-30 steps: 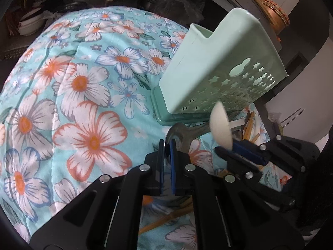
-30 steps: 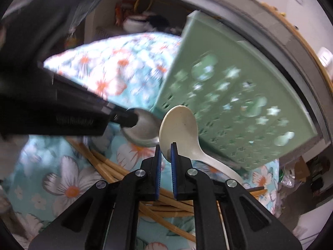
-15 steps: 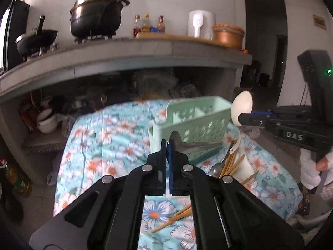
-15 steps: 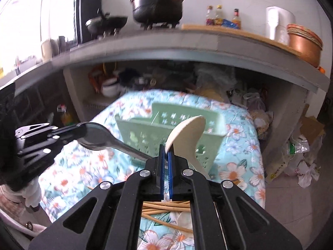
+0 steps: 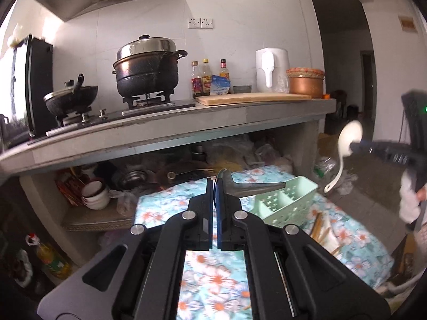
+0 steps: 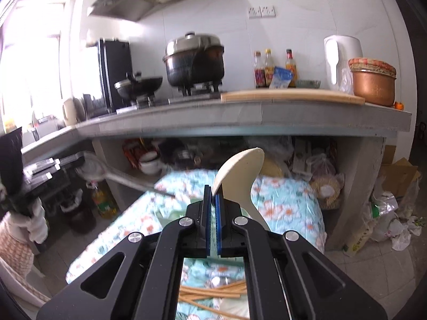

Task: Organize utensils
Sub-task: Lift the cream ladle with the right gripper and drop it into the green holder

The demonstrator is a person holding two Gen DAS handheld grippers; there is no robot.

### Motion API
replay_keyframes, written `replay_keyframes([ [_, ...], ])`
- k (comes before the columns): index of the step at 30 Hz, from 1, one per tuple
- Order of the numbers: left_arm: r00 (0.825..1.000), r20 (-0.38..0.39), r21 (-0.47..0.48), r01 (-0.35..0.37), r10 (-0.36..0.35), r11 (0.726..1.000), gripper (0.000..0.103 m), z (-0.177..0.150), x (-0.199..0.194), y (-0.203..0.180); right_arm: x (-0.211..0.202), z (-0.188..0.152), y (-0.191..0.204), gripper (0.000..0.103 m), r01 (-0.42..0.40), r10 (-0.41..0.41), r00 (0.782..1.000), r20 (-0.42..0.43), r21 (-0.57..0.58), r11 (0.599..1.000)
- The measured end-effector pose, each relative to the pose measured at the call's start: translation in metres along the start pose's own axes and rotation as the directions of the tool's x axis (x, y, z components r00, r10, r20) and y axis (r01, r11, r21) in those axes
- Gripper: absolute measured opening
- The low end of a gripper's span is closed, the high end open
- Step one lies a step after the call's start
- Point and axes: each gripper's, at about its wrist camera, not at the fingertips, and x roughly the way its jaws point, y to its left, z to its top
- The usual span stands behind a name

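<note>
smooth cream spoon [image 6: 237,176], dull metal spoon [image 5: 248,185]

No text can be read in either view. The labels on the three sauce bottles [image 6: 275,68] and the blue packet [image 6: 282,77] on the counter are too small and blurred (colours only, no letters), and the white marking on the right gripper [image 5: 397,157] is smeared past reading.

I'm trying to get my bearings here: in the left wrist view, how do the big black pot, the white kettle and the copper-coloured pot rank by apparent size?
1. Big black pot
2. White kettle and copper-coloured pot: these look too alike to rank.
</note>
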Motion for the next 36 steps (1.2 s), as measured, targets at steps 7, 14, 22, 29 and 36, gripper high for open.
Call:
replay_keyframes([
  [7,0.993,-0.106,0.094,-0.042,0.052,0.995,0.001,-0.001,0.029,-0.004,0.009,0.029,-0.016,0.003,-0.118,0.116,0.992,0.043,0.055,0.991],
  [14,0.978,-0.187,0.148,-0.062,0.09,0.987,0.001,-0.009,0.064,-0.007,0.035,0.034,-0.023,0.003,-0.171,0.169,0.985,0.024,0.085,0.982],
  [22,0.956,-0.282,0.153,-0.034,0.076,0.988,0.001,-0.022,0.109,-0.016,0.085,0.022,-0.039,0.003,-0.204,0.216,0.975,-0.059,0.158,0.966],
  [29,0.96,-0.28,0.093,0.001,0.025,0.996,0.002,-0.027,0.13,-0.019,0.134,-0.004,-0.05,0.003,-0.179,0.214,0.963,-0.166,0.202,0.963],
  [36,0.957,-0.284,-0.011,0.063,-0.063,0.998,0.019,-0.034,0.14,-0.017,0.148,-0.02,-0.046,0.008,-0.152,0.193,0.954,-0.229,0.185,0.971],
])
